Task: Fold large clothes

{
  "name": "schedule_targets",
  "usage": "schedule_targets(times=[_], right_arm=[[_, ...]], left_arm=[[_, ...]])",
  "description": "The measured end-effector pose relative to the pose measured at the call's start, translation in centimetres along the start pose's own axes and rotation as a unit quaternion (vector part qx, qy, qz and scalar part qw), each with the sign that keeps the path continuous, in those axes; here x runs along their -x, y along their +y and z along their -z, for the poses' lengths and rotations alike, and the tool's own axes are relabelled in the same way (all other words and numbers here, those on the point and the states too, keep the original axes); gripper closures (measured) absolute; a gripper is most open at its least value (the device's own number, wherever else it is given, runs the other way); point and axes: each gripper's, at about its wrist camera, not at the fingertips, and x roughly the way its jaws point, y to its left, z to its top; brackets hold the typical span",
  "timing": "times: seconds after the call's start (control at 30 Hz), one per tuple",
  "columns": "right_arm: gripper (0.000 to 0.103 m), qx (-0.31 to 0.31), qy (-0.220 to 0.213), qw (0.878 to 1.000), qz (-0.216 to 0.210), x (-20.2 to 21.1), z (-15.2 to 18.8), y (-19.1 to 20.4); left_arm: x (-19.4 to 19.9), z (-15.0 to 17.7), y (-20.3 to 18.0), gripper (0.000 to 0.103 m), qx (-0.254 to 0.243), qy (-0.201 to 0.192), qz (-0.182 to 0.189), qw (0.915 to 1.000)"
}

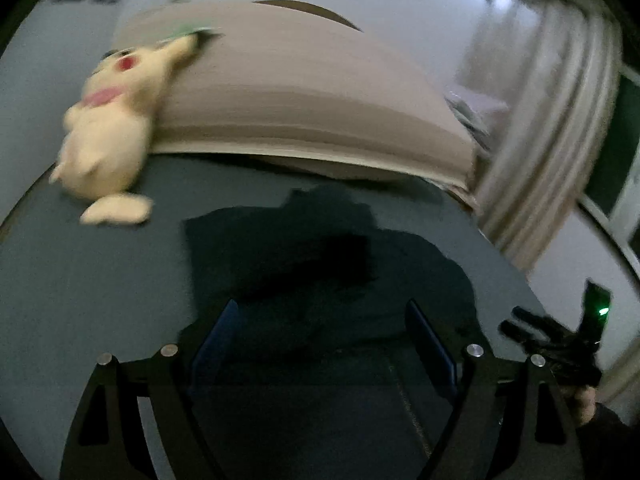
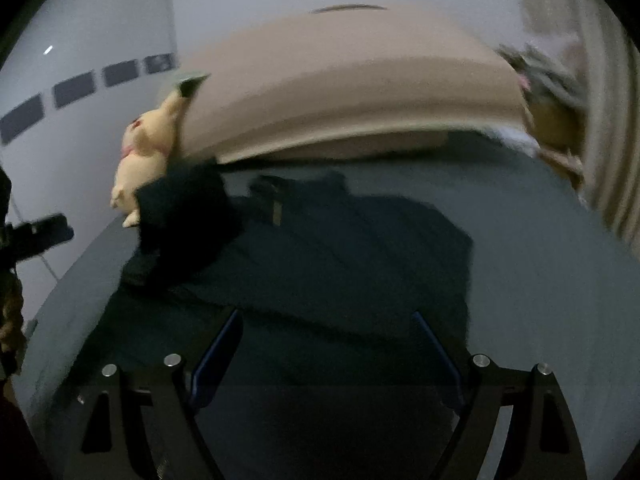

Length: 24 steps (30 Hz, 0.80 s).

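Both grippers, left gripper (image 1: 322,320) and right gripper (image 2: 326,332), gape wide over dark garment (image 2: 340,248) (soft, floppy); pinch near hem corners.

A: The garment (image 2: 320,248)?
B: Dark, matt cloth on a smooth, matt grey sheet (image 2: 552,248).
A: The toy (image 1: 108,136)?
B: Cream plush, soft and fuzzy.
A: The fingers (image 1: 218,336)?
B: Blue pads, matt black plastic frame, 4 shiny metal bolts (image 1: 475,349).

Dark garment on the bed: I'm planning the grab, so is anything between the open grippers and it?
Nothing visible: the dark garment lies directly beyond both the left gripper and the right gripper. The plush toy sits off to the left.
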Motion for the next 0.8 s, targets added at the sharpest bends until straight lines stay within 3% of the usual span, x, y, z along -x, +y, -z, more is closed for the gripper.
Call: schedule_targets(times=[0.07,0.13,0.17,0.23,0.3,0.37,0.5,0.6,0.63,0.67,0.7,0.73,0.77,0.8], right_arm=[[0.015,0.047,-0.012,0.999,-0.003,0.1,-2.3,3.3],[0.014,0.143,-0.02,0.99,-0.003,-0.2,-4.8,8.6],[0.014,0.189,-0.025,0.982,0.002,-0.5,-5.5,10.9],[0.014,0.306,-0.038,0.951,0.023,-1.4,-6.1,16.6],[0.014,0.445,-0.049,0.892,0.059,-3.4,-5.2,22.8],[0.014,0.557,-0.067,0.819,0.119,-6.1,-3.4,27.1],[0.016,0.678,-0.031,0.708,0.196,-12.5,-1.0,30.6],[0.016,0.721,-0.01,0.645,0.255,-16.8,0.3,30.6],[0.024,0.729,0.003,0.63,0.268,-17.9,0.6,30.3],[0.042,0.727,0.016,0.631,0.269,-18.8,0.6,29.9],[0.079,0.709,0.023,0.652,0.268,-19.2,0.0,29.6],[0.082,0.68,0.019,0.683,0.267,-18.9,-1.2,29.4],[0.084,0.636,0.024,0.728,0.255,-18.3,-2.8,29.0],[0.087,0.6,0.029,0.761,0.243,-17.5,-4.2,28.4]], left_arm=[[0.0,0.9,2.0,0.018,0.029,-0.01,-0.022,0.9993],[-0.1,2.3,4.6,0.018,0.077,-0.01,-0.03,0.9965],[-0.4,2.9,5.7,0.018,0.101,-0.01,-0.029,0.9944],[-0.2,4.3,7.8,0.018,0.143,-0.018,-0.028,0.9891],[0.1,5.4,9.1,0.018,0.168,-0.026,-0.03,0.985],[0.3,5.9,10.0,0.018,0.18,-0.028,-0.027,0.9828],[2.2,6.1,10.3,0.017,0.177,-0.043,-0.021,0.983],[3.5,6.4,10.8,0.017,0.184,-0.055,-0.018,0.9813],[3.8,6.5,11.2,0.017,0.186,-0.057,-0.017,0.9807],[4.0,6.6,11.4,0.017,0.186,-0.056,-0.017,0.9807],[4.1,6.6,11.5,0.017,0.186,-0.055,-0.02,0.9807],[4.5,6.6,11.7,0.017,0.186,-0.056,-0.023,0.9807],[4.5,6.7,11.8,0.017,0.185,-0.057,-0.024,0.9808],[4.6,6.7,11.8,0.017,0.182,-0.056,-0.028,0.9813]])
